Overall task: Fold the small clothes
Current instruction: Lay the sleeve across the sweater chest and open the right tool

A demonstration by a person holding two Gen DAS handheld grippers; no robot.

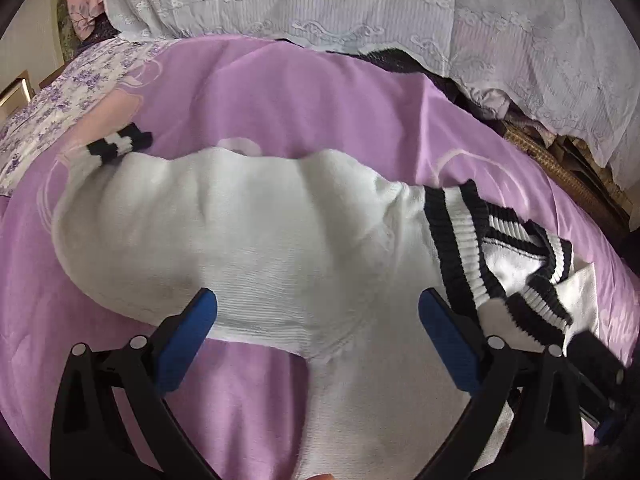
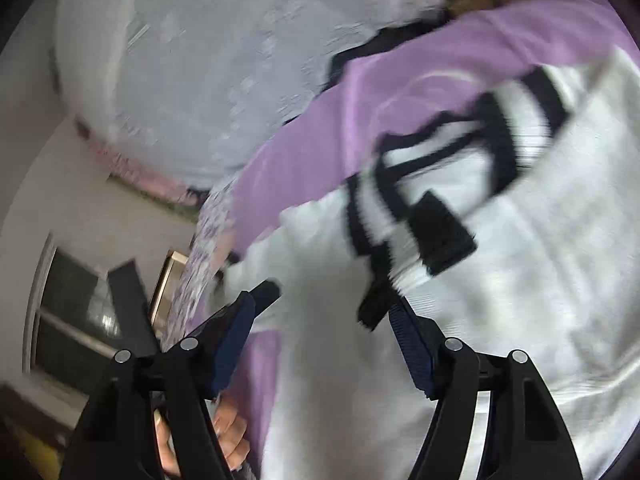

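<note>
**Operator:** Looking down my left gripper [image 1: 318,316] first: its jaws stand wide apart, nothing pinched, blue pads [image 1: 188,344] either side of the white sweater [image 1: 248,232], hovering at its near edge

**Second:** And the right?

**Operator:** My right gripper [image 2: 324,328] is also apart and holds nothing. The view is smeared, but I see knit between the fingers and no pad pressing on it. Below that gripper there's a hand [image 2: 230,436] on the handle

**Second:** Where's the garment lying?

**Operator:** On the purple bedspread [image 1: 280,100], spread sideways across it. Body in the middle, striped black-and-white hem or collar band [image 1: 460,248] bunched at the right, one striped cuff [image 1: 120,145] poking out far left. Beyond it, a white lace cover [image 1: 360,8] is draped along the back

**Second:** How far along are we?

**Operator:** Early, I'd judge. One part on the right seems turned over near the ribbing, but the body is rumpled, not squared. The far sleeve looks unfolded. So: bring that sleeve in, flatten, then fold the body in half. No finished pile that I can see
</note>
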